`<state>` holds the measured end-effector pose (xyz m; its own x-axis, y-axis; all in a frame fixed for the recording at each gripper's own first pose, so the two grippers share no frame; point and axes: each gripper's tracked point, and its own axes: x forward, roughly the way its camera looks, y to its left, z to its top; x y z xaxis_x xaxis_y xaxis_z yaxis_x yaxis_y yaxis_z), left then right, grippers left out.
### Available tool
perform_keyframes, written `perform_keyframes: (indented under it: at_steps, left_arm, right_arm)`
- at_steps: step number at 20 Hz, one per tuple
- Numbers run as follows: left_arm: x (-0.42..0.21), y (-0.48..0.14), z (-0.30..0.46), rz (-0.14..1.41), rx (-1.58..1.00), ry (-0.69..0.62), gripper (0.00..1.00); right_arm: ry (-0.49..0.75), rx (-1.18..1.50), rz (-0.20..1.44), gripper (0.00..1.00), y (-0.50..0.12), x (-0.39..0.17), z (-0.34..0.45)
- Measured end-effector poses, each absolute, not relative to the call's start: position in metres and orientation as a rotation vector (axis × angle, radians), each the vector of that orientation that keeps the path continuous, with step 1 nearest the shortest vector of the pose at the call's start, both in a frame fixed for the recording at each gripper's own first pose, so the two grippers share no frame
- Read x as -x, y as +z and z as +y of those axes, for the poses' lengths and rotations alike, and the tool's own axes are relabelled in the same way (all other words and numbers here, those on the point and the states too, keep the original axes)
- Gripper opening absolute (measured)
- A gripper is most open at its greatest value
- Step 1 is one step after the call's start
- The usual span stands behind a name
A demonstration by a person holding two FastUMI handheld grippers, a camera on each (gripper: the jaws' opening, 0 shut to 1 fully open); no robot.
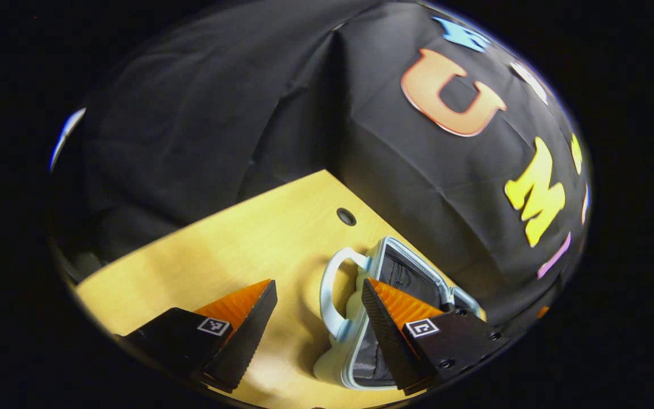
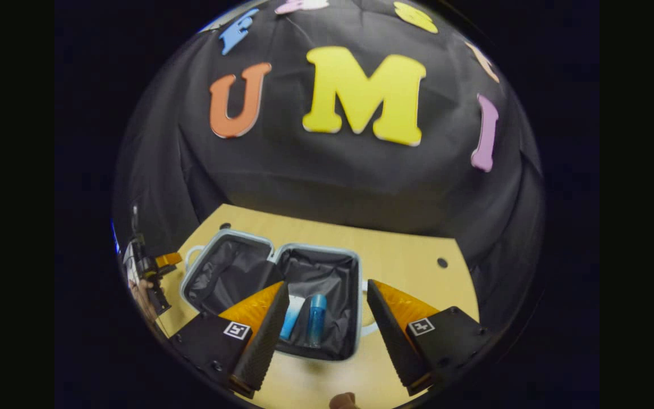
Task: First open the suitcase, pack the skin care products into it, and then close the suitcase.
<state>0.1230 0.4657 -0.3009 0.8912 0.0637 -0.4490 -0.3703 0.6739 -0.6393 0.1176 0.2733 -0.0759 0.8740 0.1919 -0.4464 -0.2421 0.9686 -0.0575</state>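
The pale suitcase [image 2: 273,250] lies open flat on the wooden table, both halves lined in black. In its right half lie two blue skin care products: a tube with a white part [image 2: 292,316] and a bottle [image 2: 317,318]. My right gripper [image 2: 321,324] hangs open above that half with nothing between its fingers. In the left gripper view the suitcase [image 1: 386,267] shows from its side, with a pale handle [image 1: 330,295] toward me. My left gripper [image 1: 318,324] is open, the handle lying between its fingers, untouched. The left gripper [image 2: 154,272] and its hand appear far left in the right gripper view.
The wooden table [image 1: 236,250] runs to the black cloth wall at the back. Cable holes sit in the tabletop: one [image 1: 346,216] beyond the suitcase handle, another [image 2: 442,262] at the right. Bare tabletop lies left of the handle and right of the suitcase.
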Motion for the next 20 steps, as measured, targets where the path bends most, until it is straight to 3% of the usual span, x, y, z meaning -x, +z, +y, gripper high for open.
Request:
perform_keyframes:
  at_steps: [3, 5, 6, 7, 9, 11, 12, 13, 16, 20]
  left_arm:
    - [-0.134, -0.308, 0.466, 0.401, 0.968, 0.226, 0.9]
    - [-0.145, -0.321, 0.457, 0.421, 1.061, 0.221, 0.79]
    - [-0.148, -0.332, 0.457, 0.442, 1.077, 0.228, 0.82]
    - [-0.151, -0.338, 0.453, 0.453, 1.096, 0.221, 0.67]
    - [-0.154, -0.337, 0.442, 0.456, 1.147, 0.172, 0.58]
    - [-0.159, -0.337, 0.437, 0.447, 1.189, 0.15, 0.39]
    - [-0.159, -0.336, 0.438, 0.44, 1.221, 0.15, 0.07]
    - [-0.16, -0.335, 0.437, 0.436, 1.248, 0.145, 0.16]
    - [-0.158, -0.332, 0.436, 0.438, 1.203, 0.152, 0.07]
    - [-0.162, -0.298, 0.442, 0.422, 1.08, 0.215, 0.04]
  right_arm:
    - [0.209, 0.129, 0.381, 0.81, -0.036, -0.072, 0.244]
    - [0.19, 0.075, 0.343, 0.8, -0.011, -0.052, 0.233]
    - [0.178, 0.065, 0.326, 0.81, -0.005, -0.045, 0.228]
    - [0.168, 0.072, 0.313, 0.81, 0.001, -0.039, 0.221]
    - [0.127, 0.08, 0.274, 0.8, 0.017, -0.034, 0.204]
    - [0.053, 0.062, 0.225, 0.81, 0.03, -0.035, 0.179]
    - [0.037, 0.047, 0.213, 0.81, 0.033, -0.03, 0.174]
    - [0.015, 0.039, 0.207, 0.81, 0.037, -0.027, 0.165]
    - [-0.045, 0.029, 0.167, 0.8, 0.052, -0.015, 0.135]
    - [-0.049, 0.016, 0.135, 0.81, 0.058, 0.001, 0.112]
